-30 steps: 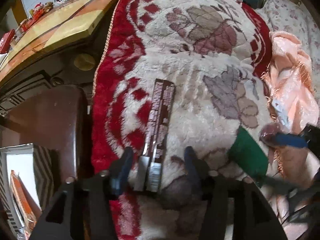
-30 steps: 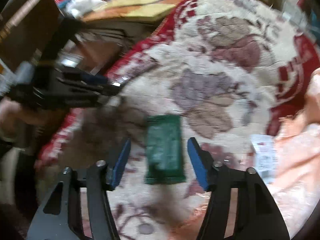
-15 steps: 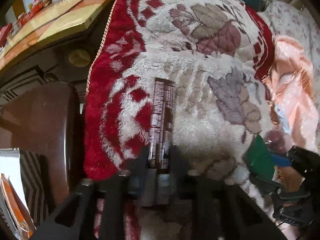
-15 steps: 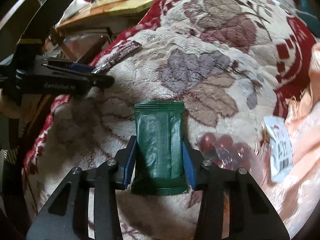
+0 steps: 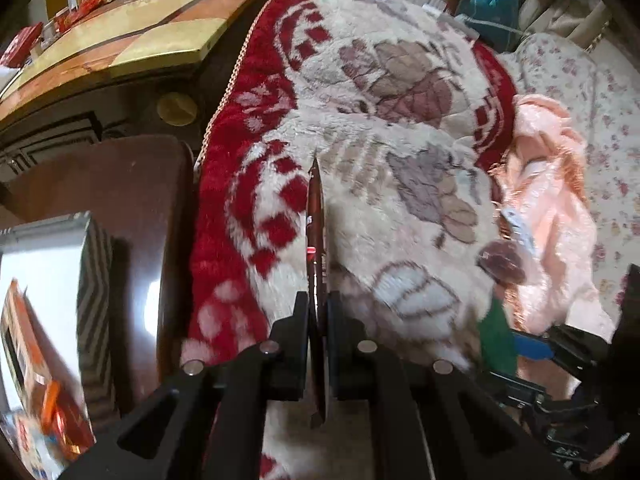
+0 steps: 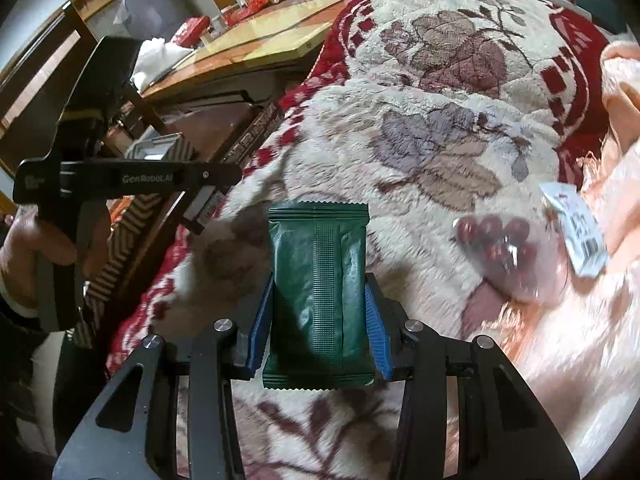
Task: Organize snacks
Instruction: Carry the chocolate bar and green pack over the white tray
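My left gripper is shut on a long dark brown snack bar, held edge-on above the fluffy red and cream blanket. The bar and left gripper also show in the right wrist view, at the left. My right gripper is shut on a dark green snack packet, lifted a little over the blanket. The green packet shows at the lower right of the left wrist view.
A clear bag of red round snacks with a white label lies right of the green packet, by a pink cloth. A striped box with snacks sits lower left. A wooden table stands beyond.
Both grippers closed on their snacks: the left on the brown bar, the right on the green packet. The bar has turned edge-on and lifted, and the left gripper has moved toward the striped box.
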### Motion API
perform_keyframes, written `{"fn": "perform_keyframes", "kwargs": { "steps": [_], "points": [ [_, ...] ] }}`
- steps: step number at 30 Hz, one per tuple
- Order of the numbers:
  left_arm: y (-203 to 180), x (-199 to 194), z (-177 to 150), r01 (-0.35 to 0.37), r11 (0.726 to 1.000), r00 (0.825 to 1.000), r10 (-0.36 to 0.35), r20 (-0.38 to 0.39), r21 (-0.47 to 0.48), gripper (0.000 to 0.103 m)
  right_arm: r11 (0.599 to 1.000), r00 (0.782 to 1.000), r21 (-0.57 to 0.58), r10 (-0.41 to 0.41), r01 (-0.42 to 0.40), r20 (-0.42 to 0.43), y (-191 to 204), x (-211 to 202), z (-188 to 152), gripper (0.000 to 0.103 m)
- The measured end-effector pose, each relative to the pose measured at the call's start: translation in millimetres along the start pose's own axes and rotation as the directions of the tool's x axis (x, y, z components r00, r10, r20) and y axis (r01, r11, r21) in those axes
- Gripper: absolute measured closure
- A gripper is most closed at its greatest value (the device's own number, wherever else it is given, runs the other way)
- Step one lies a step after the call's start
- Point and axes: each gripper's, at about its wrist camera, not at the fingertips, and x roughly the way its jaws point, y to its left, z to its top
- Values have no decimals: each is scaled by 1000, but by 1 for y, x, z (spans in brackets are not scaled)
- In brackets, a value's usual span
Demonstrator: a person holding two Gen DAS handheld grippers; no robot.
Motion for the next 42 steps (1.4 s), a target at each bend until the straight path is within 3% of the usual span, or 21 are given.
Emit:
{"fn": "perform_keyframes", "kwargs": {
  "steps": [7,17,26,29,36,42],
  "points": [
    [0,-43,-44,-35,999,998,35,58,-8,93,999,999,12,38,-38,0,20,-7,-19,61],
    [27,-102,-115,-75,994,986,86,142,-77,93,994,994,-45,102,-104,-36,85,-3,-35,61],
    [85,-162,-160,-152,967,954,197,224,-204,93,976,985,-139,163,-168,-47,148,-2,-29,61],
    [108,-171,-172,-165,951,946,227,231,-261,93,969,984,-169,172,-178,-49,167,0,-22,61],
    [143,-168,-189,-179,922,945,258,199,-342,93,952,982,-243,174,-188,-80,205,7,-20,61],
    [154,-165,-191,-180,916,947,259,188,-359,93,935,977,-288,183,-206,-105,232,20,-7,61]
  ]
}}
